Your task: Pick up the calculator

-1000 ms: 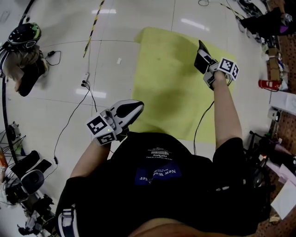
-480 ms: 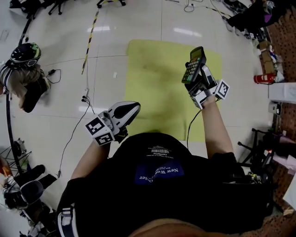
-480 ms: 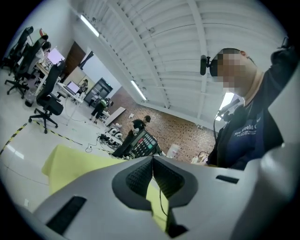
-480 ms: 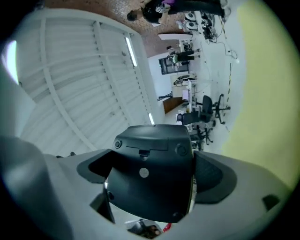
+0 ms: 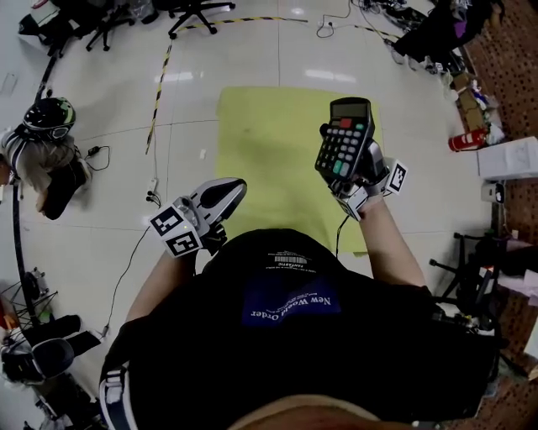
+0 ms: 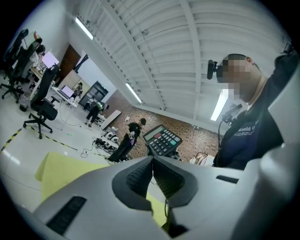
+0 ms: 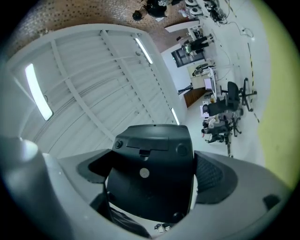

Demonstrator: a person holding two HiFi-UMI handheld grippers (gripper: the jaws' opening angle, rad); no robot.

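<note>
The black calculator (image 5: pixel 345 138) is held in the air above the yellow mat (image 5: pixel 269 143), its keys and display facing the head view. My right gripper (image 5: pixel 360 172) is shut on its lower end; in the right gripper view the calculator's black back (image 7: pixel 150 150) fills the space between the two pads. My left gripper (image 5: pixel 229 188) hovers at the mat's near left corner, shut with nothing in it; its pads (image 6: pixel 140 172) meet, and the calculator (image 6: pixel 162 139) shows beyond them.
A helmet (image 5: pixel 48 116) and bags lie on the floor at the left, with a cable (image 5: pixel 155 180) near the mat. Office chairs (image 5: pixel 189 10) stand at the back. A red extinguisher (image 5: pixel 465 140) and boxes sit at the right.
My right gripper has raised the calculator off mat level toward the head camera and turned its keys into view. The left gripper has hardly moved.
</note>
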